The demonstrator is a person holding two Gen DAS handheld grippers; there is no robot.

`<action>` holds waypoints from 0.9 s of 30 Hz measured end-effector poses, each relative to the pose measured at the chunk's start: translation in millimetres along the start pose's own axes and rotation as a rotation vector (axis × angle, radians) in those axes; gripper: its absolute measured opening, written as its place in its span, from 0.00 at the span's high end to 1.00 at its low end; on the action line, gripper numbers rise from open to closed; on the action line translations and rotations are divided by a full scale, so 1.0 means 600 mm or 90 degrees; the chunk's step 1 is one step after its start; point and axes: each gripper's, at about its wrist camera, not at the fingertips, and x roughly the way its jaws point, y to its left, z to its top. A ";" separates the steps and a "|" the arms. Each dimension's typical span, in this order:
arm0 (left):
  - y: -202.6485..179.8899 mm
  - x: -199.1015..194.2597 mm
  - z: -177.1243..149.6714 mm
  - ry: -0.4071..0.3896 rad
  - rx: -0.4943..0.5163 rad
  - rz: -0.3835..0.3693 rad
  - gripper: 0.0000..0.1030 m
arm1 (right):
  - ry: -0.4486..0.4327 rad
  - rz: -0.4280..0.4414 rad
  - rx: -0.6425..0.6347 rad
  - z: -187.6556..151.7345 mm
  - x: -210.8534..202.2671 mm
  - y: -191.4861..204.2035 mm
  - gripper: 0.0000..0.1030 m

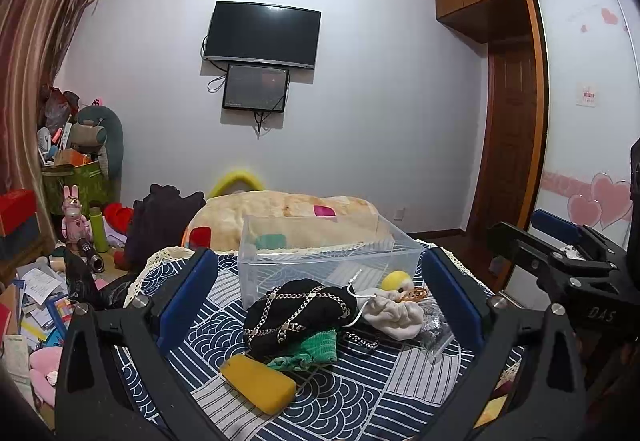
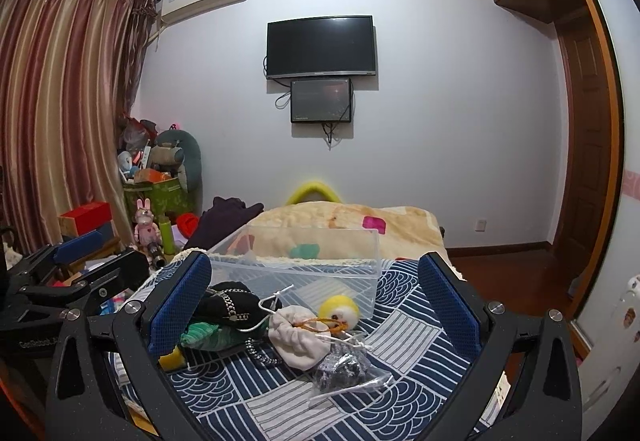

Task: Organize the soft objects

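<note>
A heap of soft things lies on the blue patterned cloth (image 1: 344, 397): a black chained pouch (image 1: 296, 311), a green cloth (image 1: 312, 351), a yellow sponge (image 1: 258, 383), a white drawstring pouch (image 1: 396, 311), a yellow plush ball (image 1: 396, 280). A clear plastic bin (image 1: 320, 253) stands just behind them. My left gripper (image 1: 320, 305) is open and empty, its jaws either side of the heap. My right gripper (image 2: 316, 301) is open and empty over the same heap, white pouch (image 2: 298, 337) and yellow ball (image 2: 338, 307) between its jaws. The bin (image 2: 304, 265) shows behind.
A clear bag of dark bits (image 2: 348, 369) lies at the front right of the heap. A folded beige blanket (image 1: 288, 217) lies behind the bin. Clutter and toys (image 1: 76, 225) fill the floor at left. A wardrobe (image 1: 580, 101) stands at right.
</note>
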 end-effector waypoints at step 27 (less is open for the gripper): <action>-0.002 -0.003 0.000 -0.003 0.000 -0.002 0.00 | -0.008 0.005 0.001 0.000 -0.005 0.002 0.00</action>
